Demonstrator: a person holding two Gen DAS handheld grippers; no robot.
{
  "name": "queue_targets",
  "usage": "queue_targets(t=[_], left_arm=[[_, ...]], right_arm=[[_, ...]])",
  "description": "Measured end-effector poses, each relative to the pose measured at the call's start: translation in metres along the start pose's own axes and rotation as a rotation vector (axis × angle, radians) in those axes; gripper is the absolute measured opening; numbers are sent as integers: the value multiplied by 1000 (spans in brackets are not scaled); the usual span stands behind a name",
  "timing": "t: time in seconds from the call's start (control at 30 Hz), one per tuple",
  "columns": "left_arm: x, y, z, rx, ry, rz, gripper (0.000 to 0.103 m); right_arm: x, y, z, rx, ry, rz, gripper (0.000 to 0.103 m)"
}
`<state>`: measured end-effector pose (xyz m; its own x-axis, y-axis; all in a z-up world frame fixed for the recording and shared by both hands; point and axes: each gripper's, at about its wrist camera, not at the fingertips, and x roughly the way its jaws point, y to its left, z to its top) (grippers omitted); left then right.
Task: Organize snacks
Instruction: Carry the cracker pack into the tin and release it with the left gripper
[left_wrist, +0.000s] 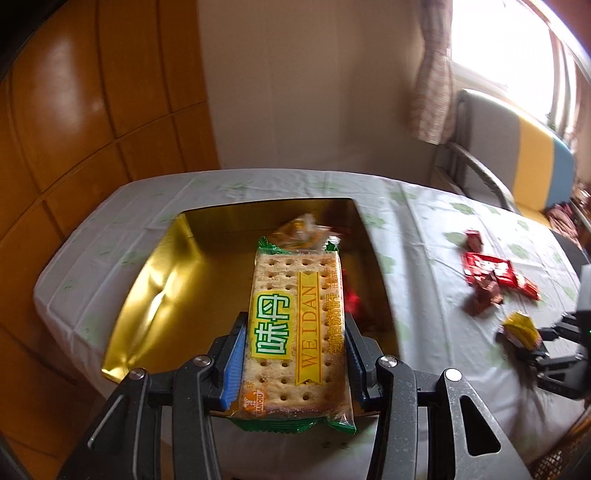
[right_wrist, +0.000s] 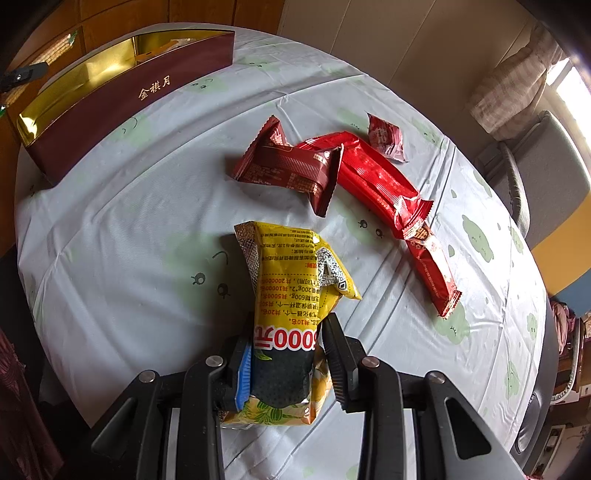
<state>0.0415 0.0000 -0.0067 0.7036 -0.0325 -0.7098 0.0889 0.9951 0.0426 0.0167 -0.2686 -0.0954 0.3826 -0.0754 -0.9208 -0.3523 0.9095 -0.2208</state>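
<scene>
1. Progress: partly done, by my read. The gold-lined box (left_wrist: 155, 280) on the bench (left_wrist: 424, 229) already holds an orange-wrapped pkt (left_wrist: 301, 230) at its 12 o'clock end & something red (left_wrist: 352, 295) at 3 o'clock, half hidden behind the crackers.
2. Left claw (left_wrist: 295, 354) is clamped on the cracker pack (left_wrist: 295, 317), pads pressing both long edges, pack hanging over the box interior, not yet set down.
3. Cracker pack's long axis runs 6-to-12 in left wrist view, along the claw's fingers; far end points to 12 o'clock, toward the box's back wall. Label side faces up.
4. Right claw (right_wrist: 290, 354) grips the yellow snack bag (right_wrist: 288, 295) near its lower end; bag looks just off or barely on the bench, can't tell which.
5. Yellow bag's long axis runs approx 6-to-12 in right wrist view, crumpled top end leaning toward 11 o'clock; print reads upside down.
6. Left to do: dark-red pkt (right_wrist: 291, 166), bright-red long pkt (right_wrist: 380, 184), small red pkt (right_wrist: 386, 136) & a red-orange bar (right_wrist: 434, 273), all loose on the bench at 12–2 o'clock of the right claw, well apart from the box at 10 o'clock.
7. Est.: about a third in, incl. the pack now over the box.
</scene>
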Motion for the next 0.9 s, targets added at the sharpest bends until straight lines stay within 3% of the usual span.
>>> queue_targets(t=[0.17, 0.33, 0.5, 0.67, 0.9], left_arm=[[9, 34, -6, -48, 27, 76, 47], [20, 57, -14, -94, 77, 98, 47], [42, 87, -8, -265, 192, -11, 47], [60, 92, 18, -305, 217, -68, 47], [96, 85, 58, -267, 228, -68, 47]], right_arm=[[0, 0, 0, 1, 0, -1, 35], [0, 1, 0, 4, 0, 0, 35], [0, 1, 0, 1, -2, -2, 35], [0, 2, 0, -1, -3, -7, 35], [0, 1, -1, 4, -4, -4, 35]])
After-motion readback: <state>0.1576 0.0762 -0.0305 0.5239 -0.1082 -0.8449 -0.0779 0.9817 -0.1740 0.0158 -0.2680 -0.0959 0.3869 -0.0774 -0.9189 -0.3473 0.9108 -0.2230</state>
